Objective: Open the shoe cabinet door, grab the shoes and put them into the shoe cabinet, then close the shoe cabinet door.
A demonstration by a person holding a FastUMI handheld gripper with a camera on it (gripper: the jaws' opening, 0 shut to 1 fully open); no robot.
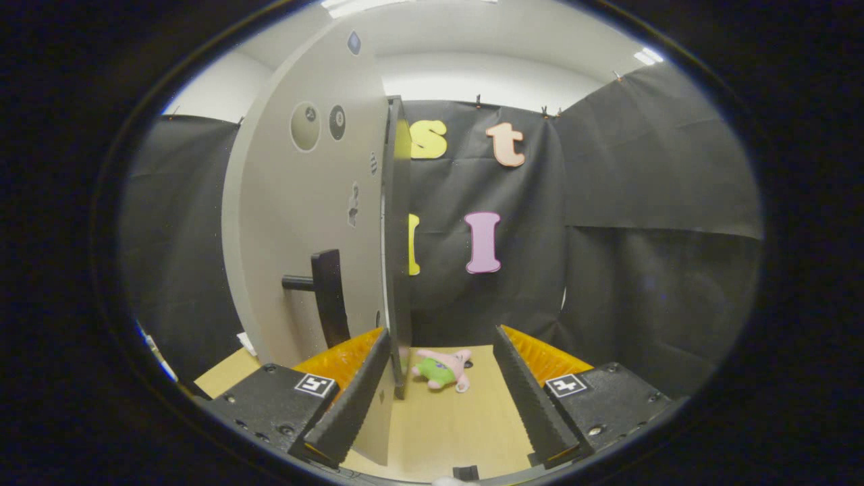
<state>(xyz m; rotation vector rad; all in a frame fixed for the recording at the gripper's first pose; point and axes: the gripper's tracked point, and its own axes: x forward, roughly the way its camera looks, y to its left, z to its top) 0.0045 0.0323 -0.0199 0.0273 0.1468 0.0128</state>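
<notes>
The door [307, 223] takes up the left half of the frame — a tall pale panel swung out edge-on toward the camera, its dark edge running down the middle of the frame to the table. A dark handle [329, 297] juts from its face, low down, just above the left finger. A few small round and odd-shaped stickers [305, 126] dot the upper panel. Below lies the wooden table [452, 432]. The gripper [442, 398] stands spread wide — the door's lower edge sits between the fingers, close to the left one, touching neither that I can tell. Just beyond the fingers, beside the door's foot, lies a small pink-and-green plush toy [443, 368].
</notes>
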